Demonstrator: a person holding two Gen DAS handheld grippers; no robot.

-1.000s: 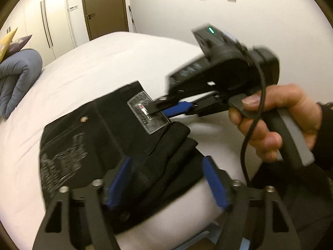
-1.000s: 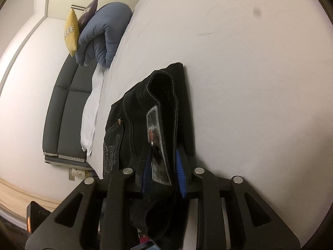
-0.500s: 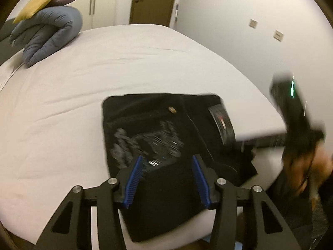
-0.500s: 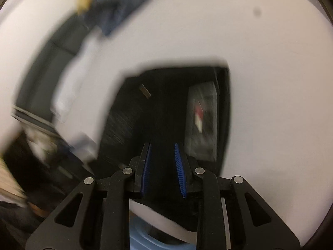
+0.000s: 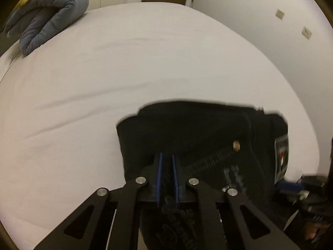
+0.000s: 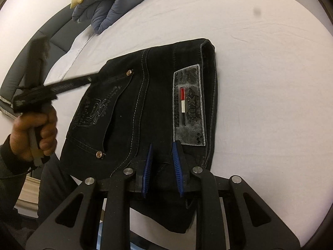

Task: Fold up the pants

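Folded black pants (image 6: 145,108) lie on a white bed (image 6: 270,62) as the left gripper (image 5: 166,162), jaws just closing, and the right gripper (image 6: 163,156) each pinch the near edge.

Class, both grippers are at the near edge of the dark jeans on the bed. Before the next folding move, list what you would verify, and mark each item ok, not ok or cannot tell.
1. Left gripper has cloth: ok; its jaws have just been closing, and black denim sits between the blue fingers.
2. Right gripper has cloth: ok; a fold of the black jeans is pinched between its pads.
3. Grey leather waistband patch faces up: ok.
4. White bed sheet beyond the jeans is free: ok.
5. Folded blue-grey duvet lies well away: ok.
6. Layers underneath lie flat: cannot tell.
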